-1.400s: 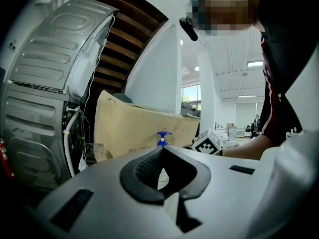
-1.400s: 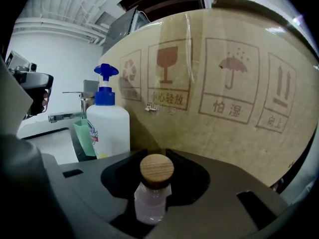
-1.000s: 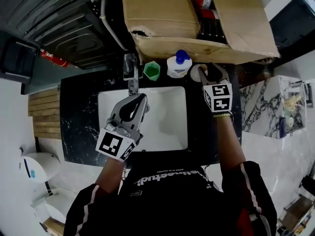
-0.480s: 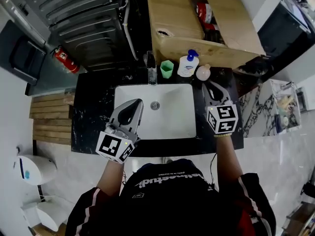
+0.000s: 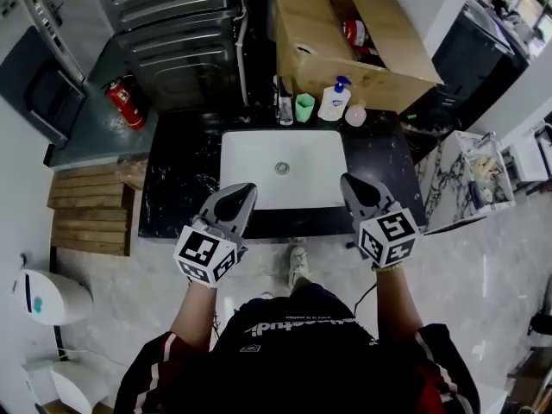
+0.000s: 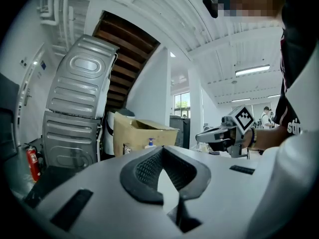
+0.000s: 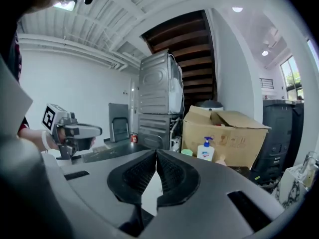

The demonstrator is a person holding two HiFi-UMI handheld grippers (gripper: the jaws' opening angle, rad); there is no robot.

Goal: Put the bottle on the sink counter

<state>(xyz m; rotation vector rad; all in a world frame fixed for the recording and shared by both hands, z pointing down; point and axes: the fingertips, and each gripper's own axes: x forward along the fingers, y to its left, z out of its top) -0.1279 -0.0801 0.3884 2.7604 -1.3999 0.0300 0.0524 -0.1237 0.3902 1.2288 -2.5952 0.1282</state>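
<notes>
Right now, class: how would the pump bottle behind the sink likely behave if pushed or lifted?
The pump bottle stands upright, taller than wide, so a high push would probably tip it. Its smooth plastic sides look stiff but possibly slippery.

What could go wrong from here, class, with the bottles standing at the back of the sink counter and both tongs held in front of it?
1. The small pale bottle stands close to the pump bottle and the cardboard box; a nudge might topple it towards the basin.
2. The left tongs and right tongs are shut and empty; reaching in like that could knock a bottle rather than grip it.
</notes>
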